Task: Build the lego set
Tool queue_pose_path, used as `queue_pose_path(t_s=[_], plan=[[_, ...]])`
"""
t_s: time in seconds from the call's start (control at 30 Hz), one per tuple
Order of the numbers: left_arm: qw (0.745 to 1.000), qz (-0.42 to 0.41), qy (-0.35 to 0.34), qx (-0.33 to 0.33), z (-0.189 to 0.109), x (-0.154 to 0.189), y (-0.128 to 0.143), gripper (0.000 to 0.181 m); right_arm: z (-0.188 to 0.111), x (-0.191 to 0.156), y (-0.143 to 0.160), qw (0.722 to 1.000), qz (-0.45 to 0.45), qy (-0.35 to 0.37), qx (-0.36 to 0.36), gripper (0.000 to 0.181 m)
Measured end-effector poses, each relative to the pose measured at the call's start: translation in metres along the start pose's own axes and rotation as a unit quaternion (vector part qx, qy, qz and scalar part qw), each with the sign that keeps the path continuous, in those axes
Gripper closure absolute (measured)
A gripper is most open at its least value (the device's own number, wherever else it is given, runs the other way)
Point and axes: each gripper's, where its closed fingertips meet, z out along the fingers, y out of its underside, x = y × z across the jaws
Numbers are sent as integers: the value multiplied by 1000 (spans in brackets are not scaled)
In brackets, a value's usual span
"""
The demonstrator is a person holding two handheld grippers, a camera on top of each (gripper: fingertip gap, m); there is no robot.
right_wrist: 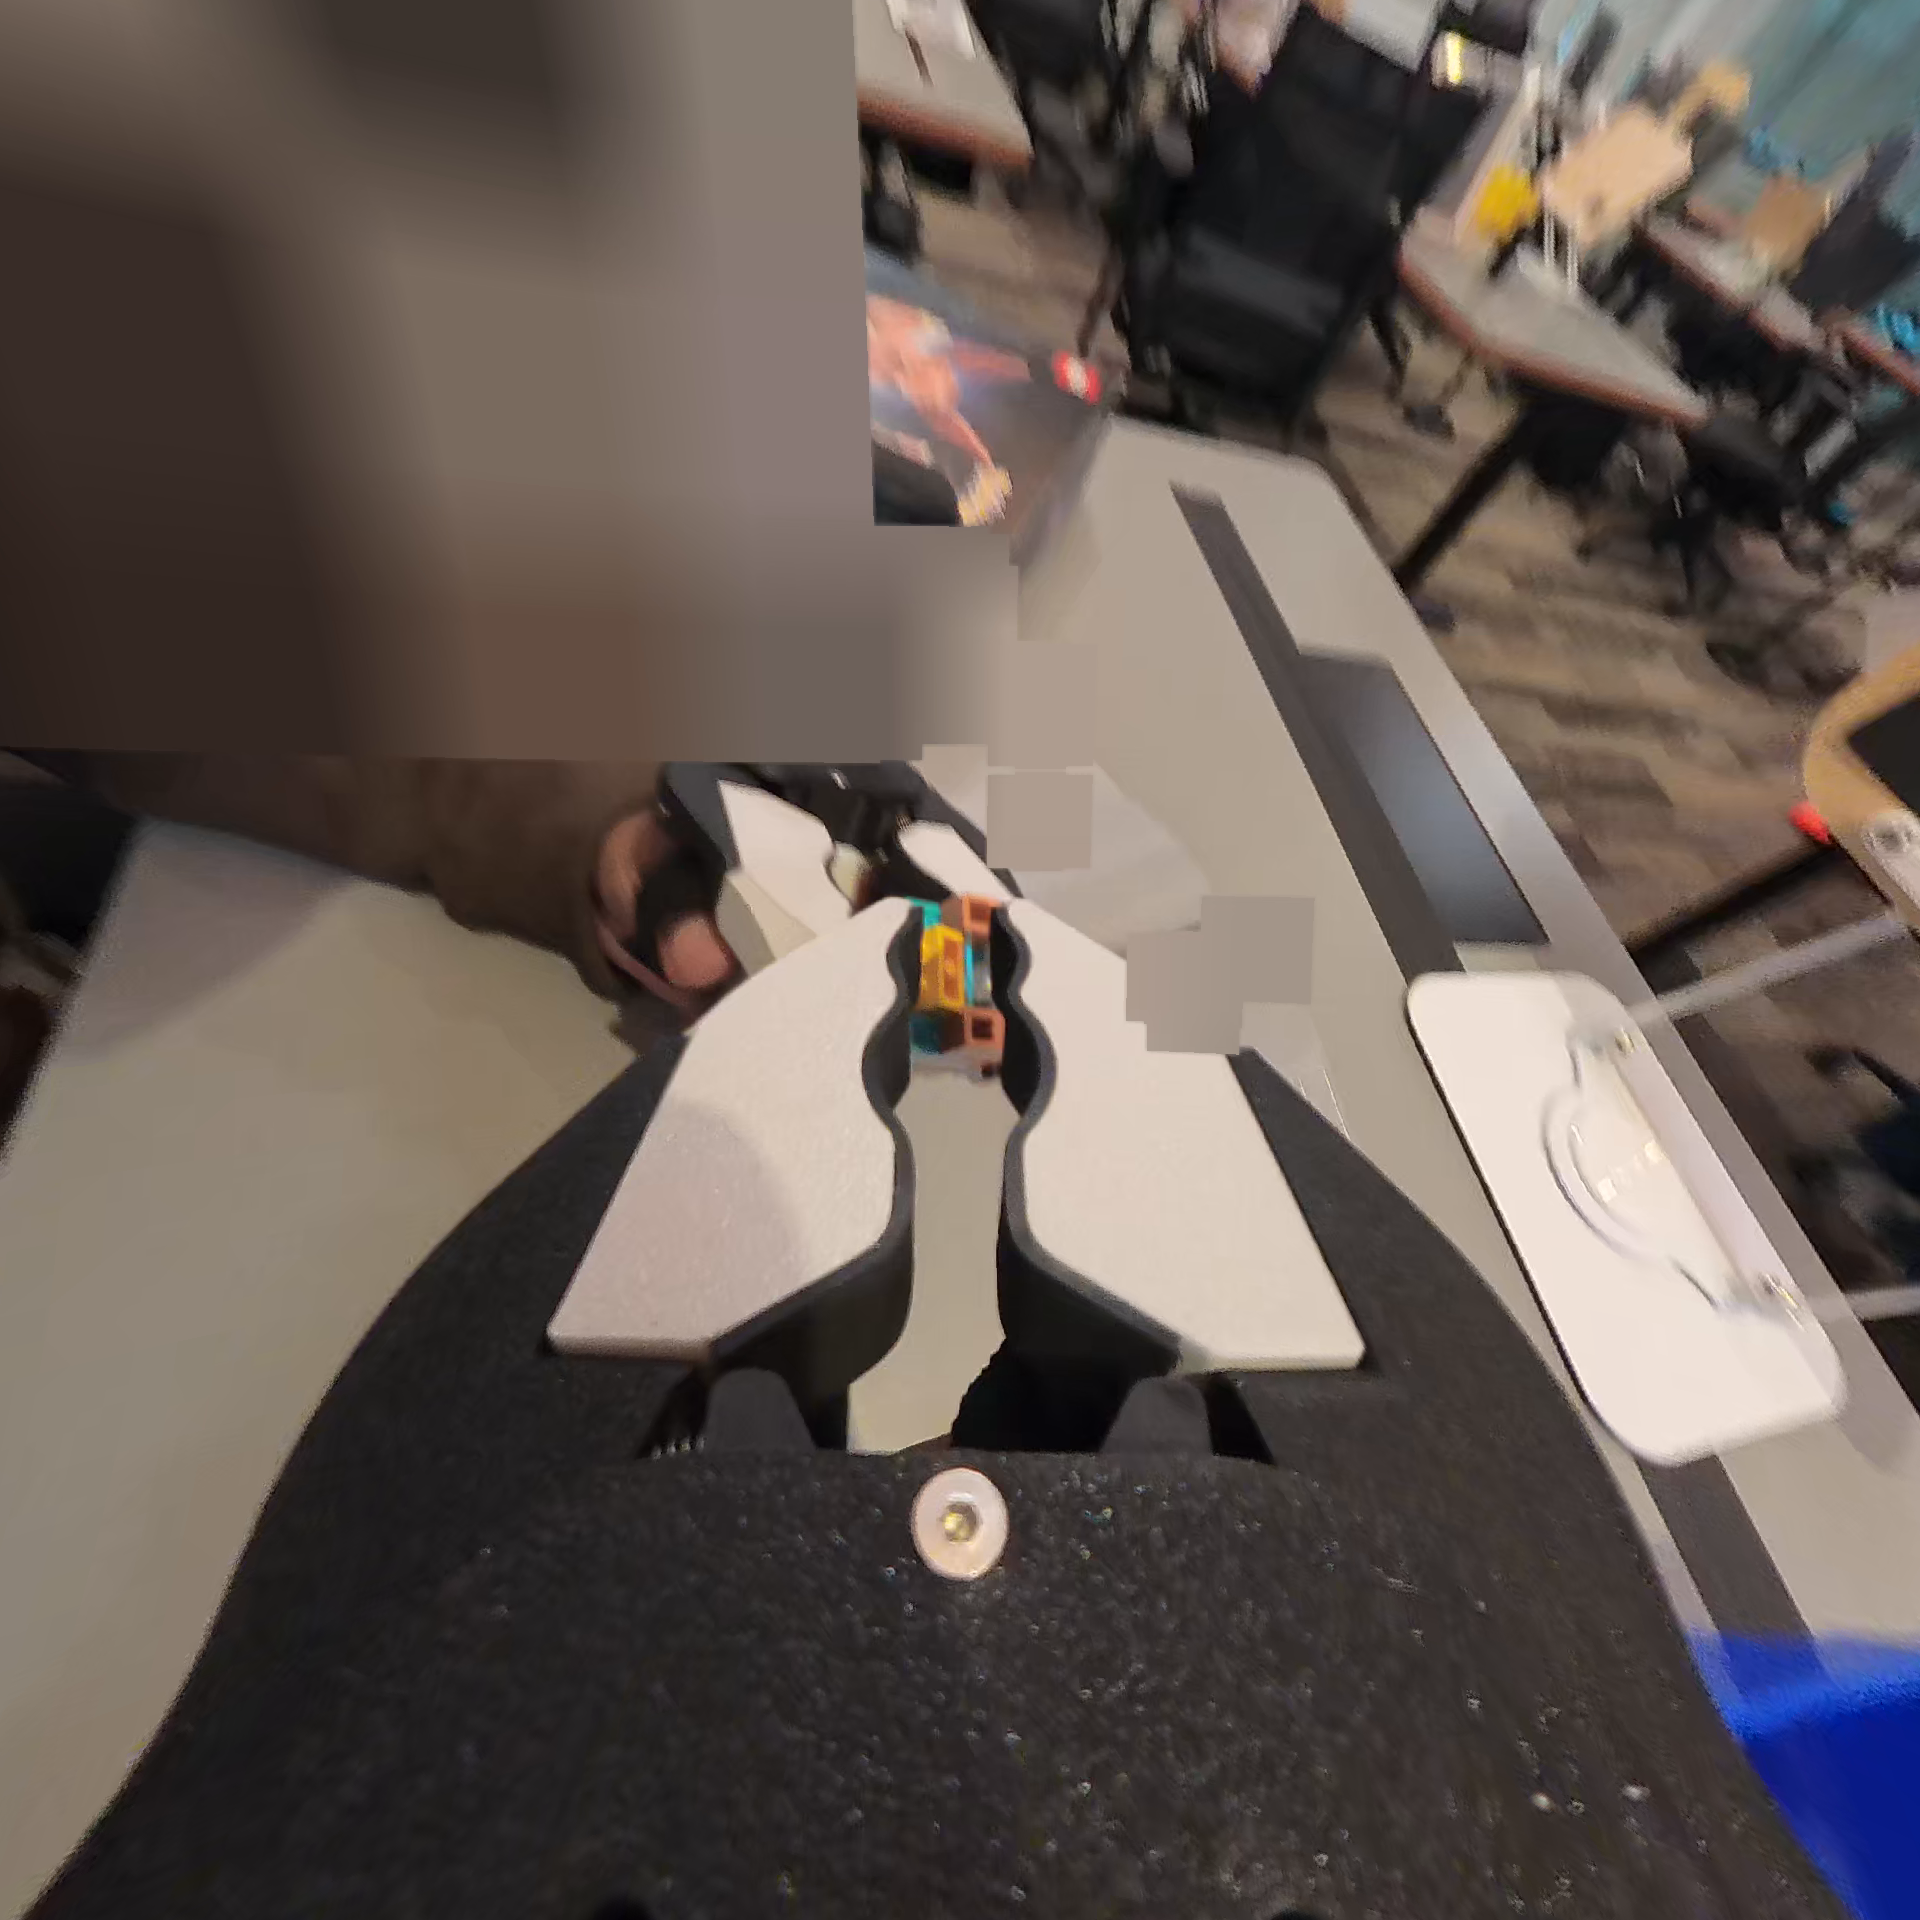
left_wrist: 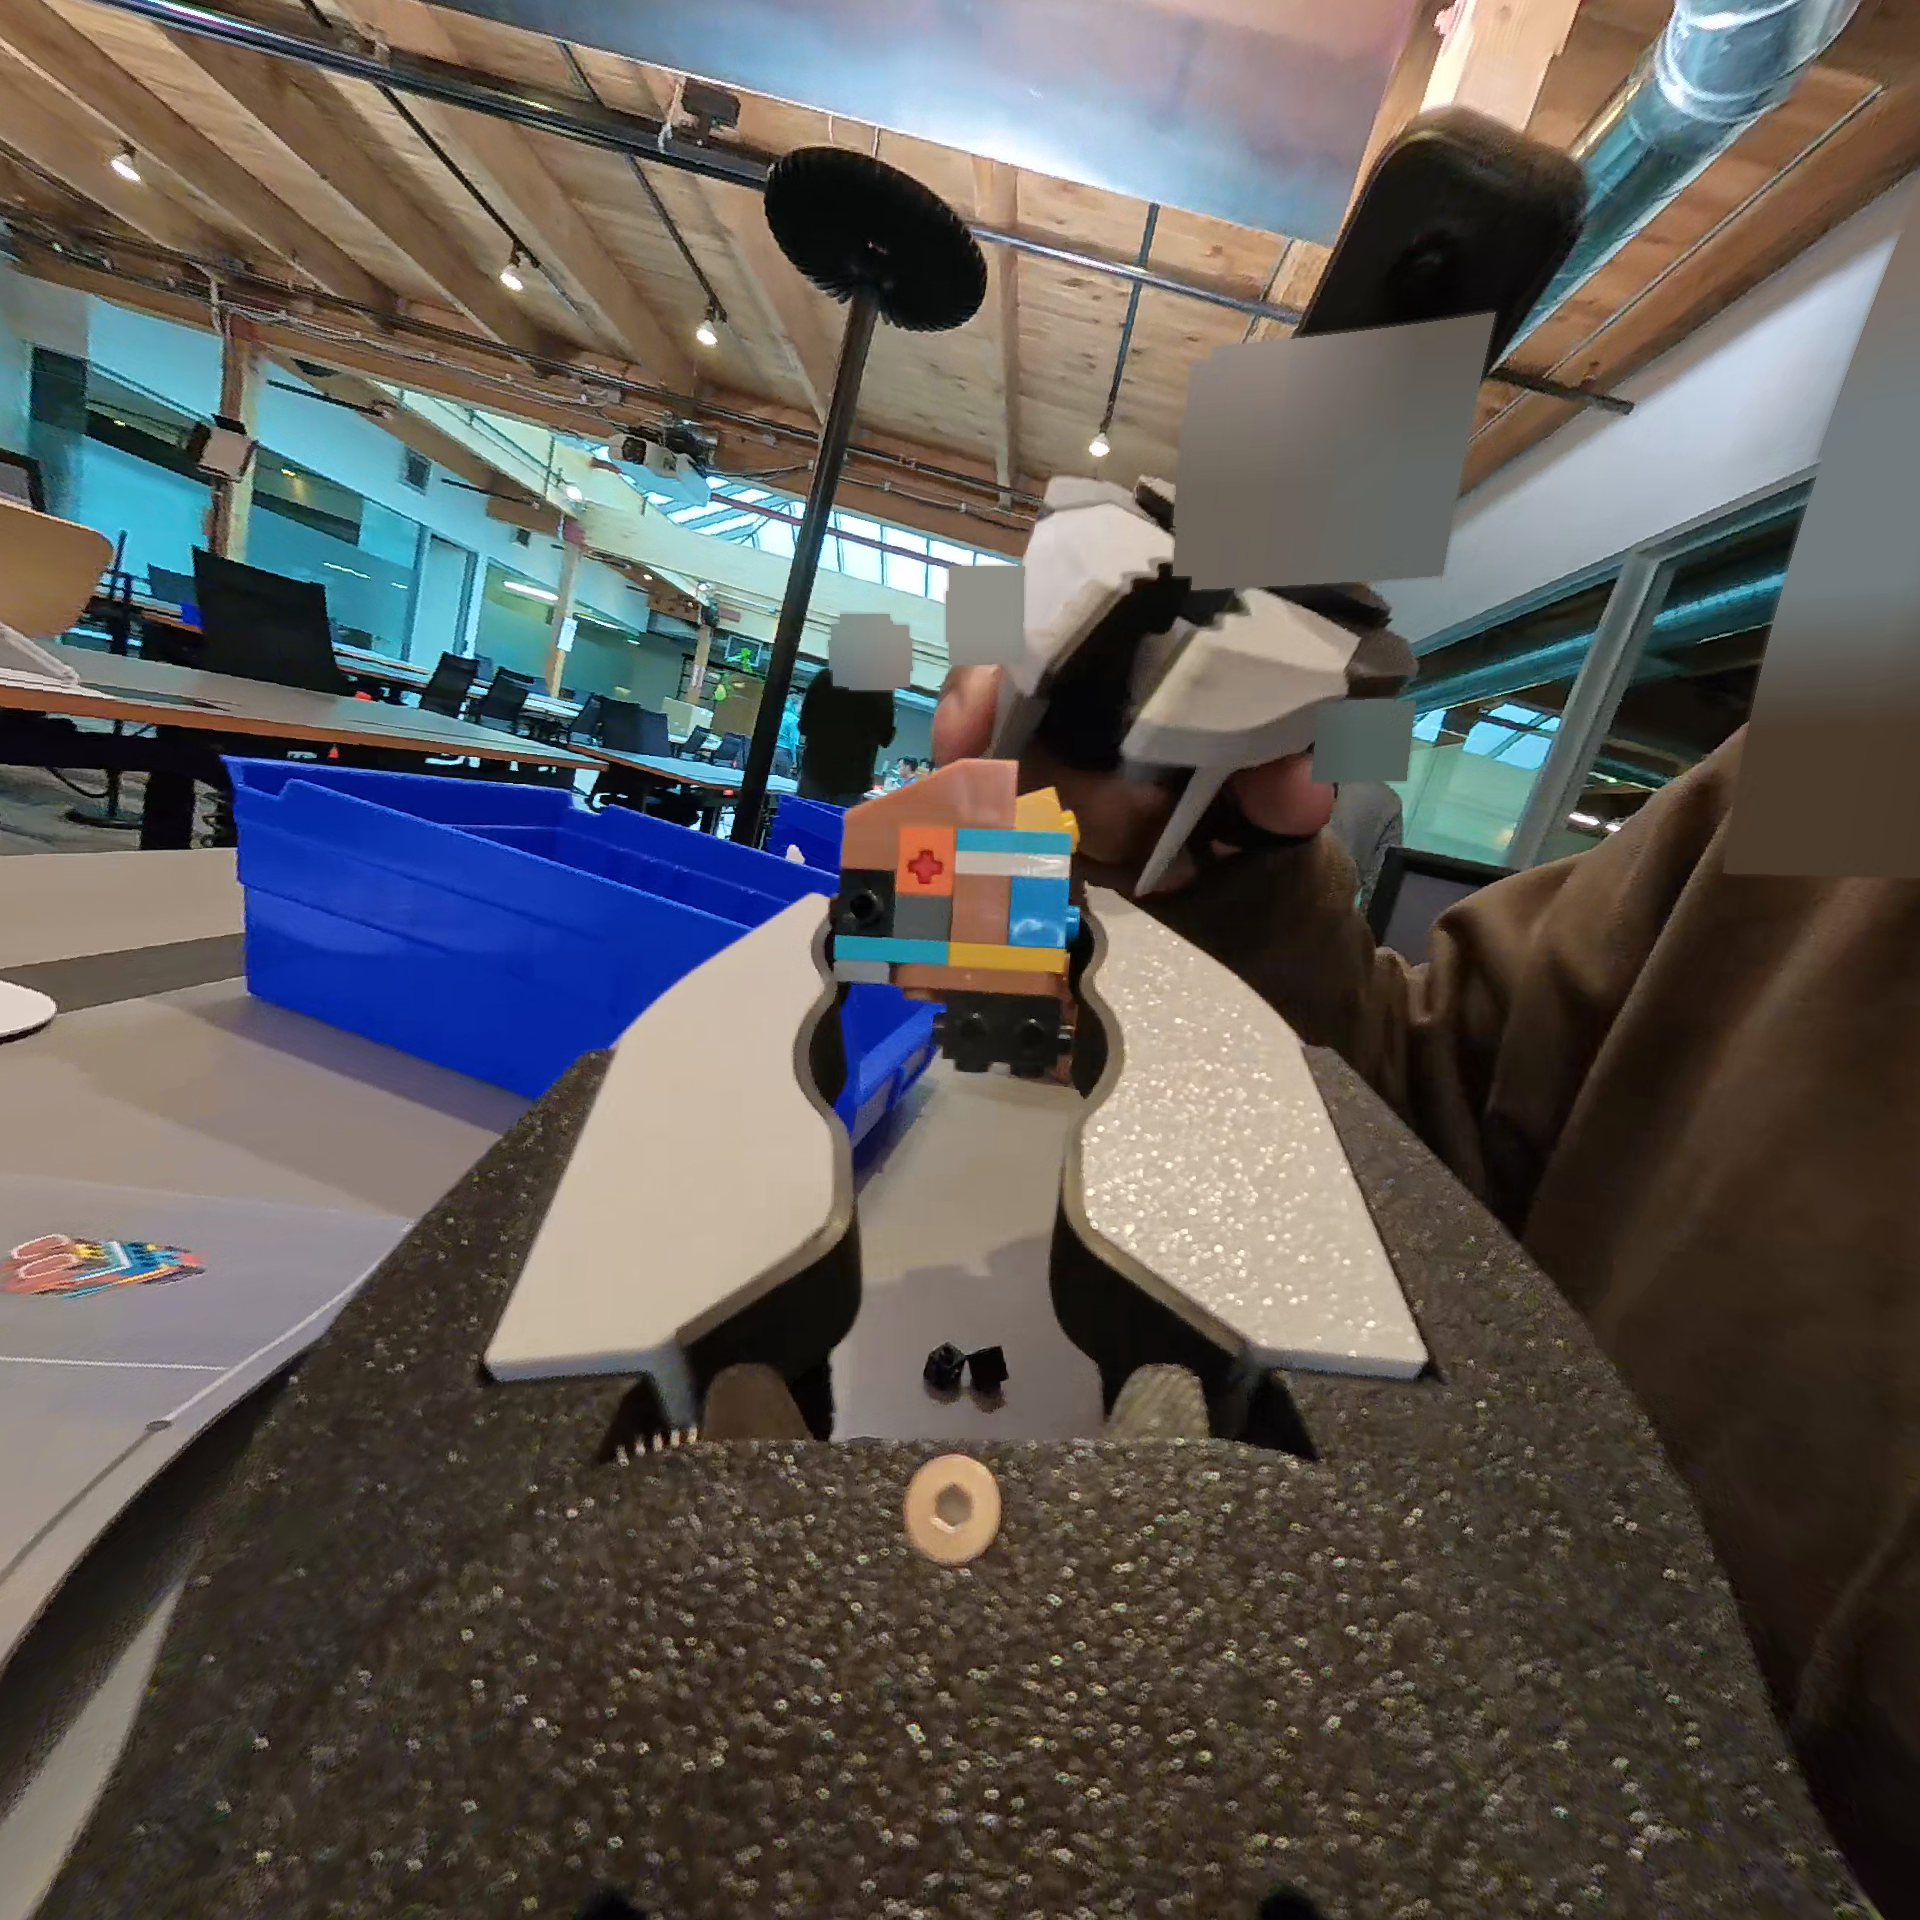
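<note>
Lego model is up in the air over the table, pinched by both my left gripper and my right gripper. If I squeeze or twist too hard, bricks could pop off and fall.

My left wrist camera looks up along its fingers from low over the bench, toward the ceiling. My right one tilts down. Both sit close, sharing the lego build.
</note>
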Motion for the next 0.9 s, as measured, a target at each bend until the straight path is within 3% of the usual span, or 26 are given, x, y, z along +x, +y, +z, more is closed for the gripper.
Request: queue_pose_path(t_s=[0.3,0.9], plan=[[1000,4,-10,-1,0,-3,0,140,5,1,13,998,-19,29,-58,177],[1000,11,-22,-7,1,-8,1,141,2,-1,15,993,-59,61,-82,181]])
